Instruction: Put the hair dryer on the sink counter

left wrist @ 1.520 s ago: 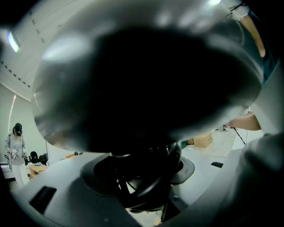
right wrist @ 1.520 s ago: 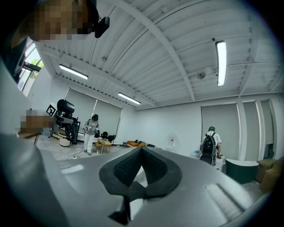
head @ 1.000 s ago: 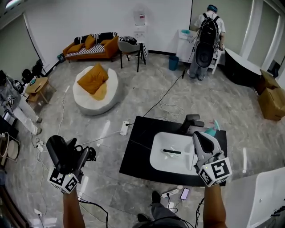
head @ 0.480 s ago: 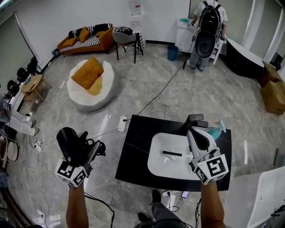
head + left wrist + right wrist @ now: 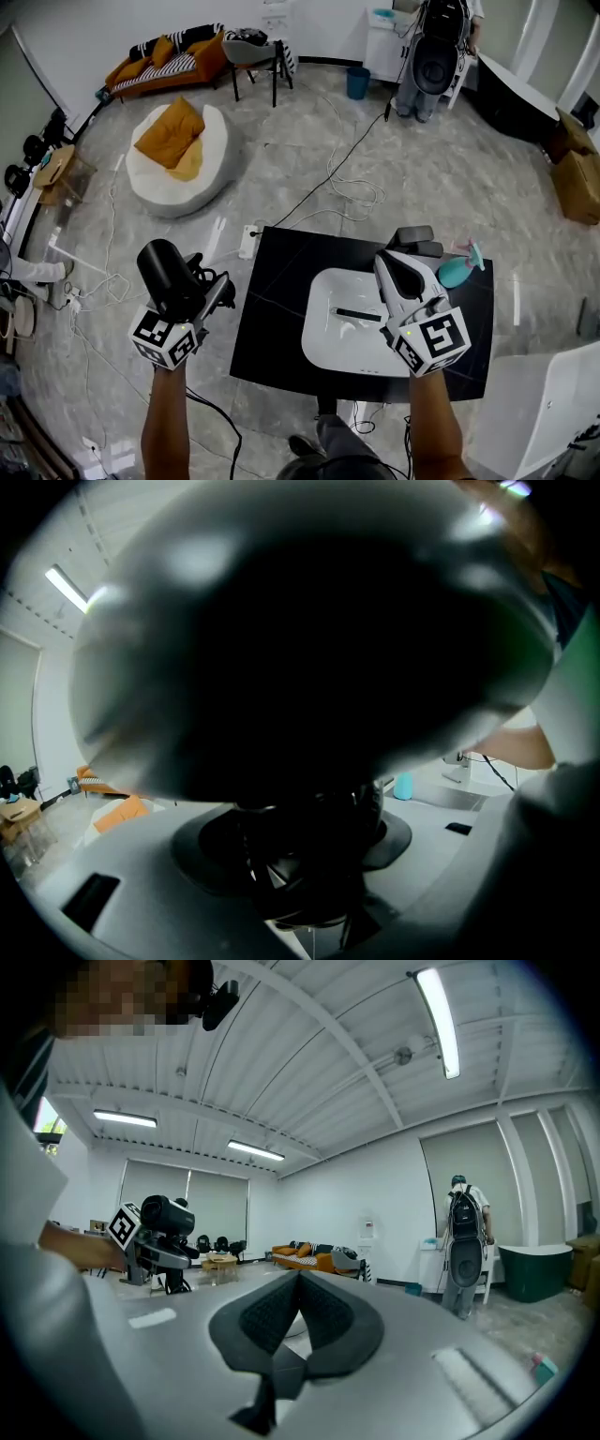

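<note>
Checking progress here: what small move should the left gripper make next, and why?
Probably shift right, over the counter: the left gripper holds the hair dryer above the floor, beside the counter's left edge, not yet over it.

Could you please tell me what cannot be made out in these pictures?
- Left gripper view: the hair dryer fills the frame, hiding most of the room.
- Head view: the right gripper covers the sink's right rim.
- Head view: the slim dark item in the sink, too small to name.
- Head view: the top edge cuts off the person.
</note>
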The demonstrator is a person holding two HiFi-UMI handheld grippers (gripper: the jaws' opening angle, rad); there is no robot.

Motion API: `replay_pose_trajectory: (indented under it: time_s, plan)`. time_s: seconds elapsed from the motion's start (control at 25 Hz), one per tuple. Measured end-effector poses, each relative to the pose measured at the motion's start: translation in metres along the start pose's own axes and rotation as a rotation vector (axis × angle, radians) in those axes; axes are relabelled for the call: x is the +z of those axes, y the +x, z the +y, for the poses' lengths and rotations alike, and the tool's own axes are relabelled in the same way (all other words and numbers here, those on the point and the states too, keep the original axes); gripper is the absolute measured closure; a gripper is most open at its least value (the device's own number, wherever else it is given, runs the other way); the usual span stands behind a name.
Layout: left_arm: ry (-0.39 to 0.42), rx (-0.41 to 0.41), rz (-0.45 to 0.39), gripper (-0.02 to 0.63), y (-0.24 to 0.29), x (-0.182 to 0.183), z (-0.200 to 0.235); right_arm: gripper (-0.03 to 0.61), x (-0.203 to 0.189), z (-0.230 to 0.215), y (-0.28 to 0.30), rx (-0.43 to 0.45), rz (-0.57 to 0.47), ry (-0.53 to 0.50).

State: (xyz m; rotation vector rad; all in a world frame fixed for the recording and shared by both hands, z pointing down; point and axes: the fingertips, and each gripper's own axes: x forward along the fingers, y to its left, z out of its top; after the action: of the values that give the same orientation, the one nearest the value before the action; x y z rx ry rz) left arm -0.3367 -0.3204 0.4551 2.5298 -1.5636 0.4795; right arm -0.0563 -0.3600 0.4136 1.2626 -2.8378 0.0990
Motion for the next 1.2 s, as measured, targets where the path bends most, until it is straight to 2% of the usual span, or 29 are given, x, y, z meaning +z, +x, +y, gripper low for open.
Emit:
replay_pose_trajectory:
  time_s: [0.48, 0.72, 1.2]
  plan:
    - [0.015, -0.050, 0.150, 0.364, 0.103, -0.062, -0.003, 0.568, -0.057, -0.024, 0.045, -0.021, 0.030, -0.013]
    - [0.024, -0.079, 0.222, 0.364, 0.144, -0.086, -0.001, 0.568, -0.080, -0.030, 0.059, -0.021, 0.043, 0.014]
    - [0.196, -0.113, 0.455, 0.364, 0.206, -0.150, -0.002, 0.568, -0.127, -0.043, 0.070, -0.013, 0.085, 0.036]
